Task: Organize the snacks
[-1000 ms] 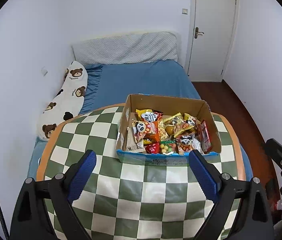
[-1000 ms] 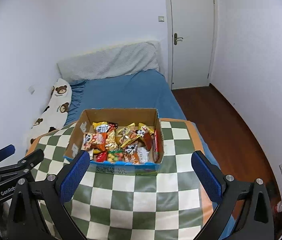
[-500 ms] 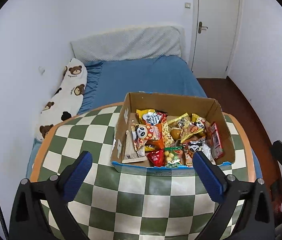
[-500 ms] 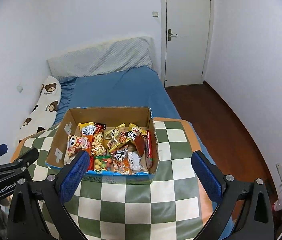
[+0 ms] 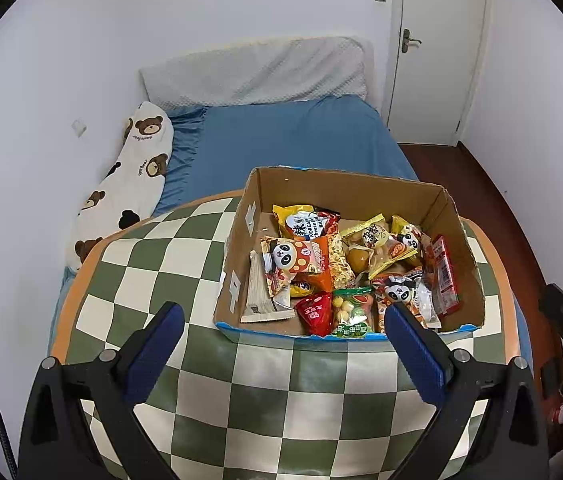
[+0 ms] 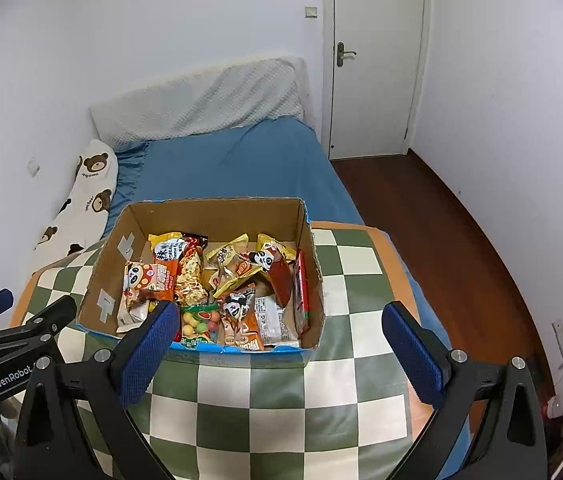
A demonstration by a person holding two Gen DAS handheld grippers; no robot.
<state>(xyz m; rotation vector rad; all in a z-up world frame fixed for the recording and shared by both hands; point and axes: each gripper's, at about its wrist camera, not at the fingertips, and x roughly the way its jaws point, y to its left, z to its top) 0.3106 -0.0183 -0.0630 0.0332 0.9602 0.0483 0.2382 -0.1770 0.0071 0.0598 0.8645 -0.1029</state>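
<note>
Both tongs spread wide, empty: left gripper (image 5: 283, 344) and right gripper (image 6: 277, 340) hover at the open brown cardboard box (image 5: 361, 188) of jumbled snack packets (image 5: 345, 268). Risk: slippery overlapping wrappers, a pinch could drag two.

Both wrist views are evenly and softly lit, with a cool bluish cast on the white walls (image 5: 61, 60). Shadows are faint. Focus is sharp throughout. Fisheye distortion bows the door (image 6: 377, 60) and walls ahead of each gripper, and black vignetting fills the corners. Snack wrappers (image 5: 353, 272) show small glints.
</note>
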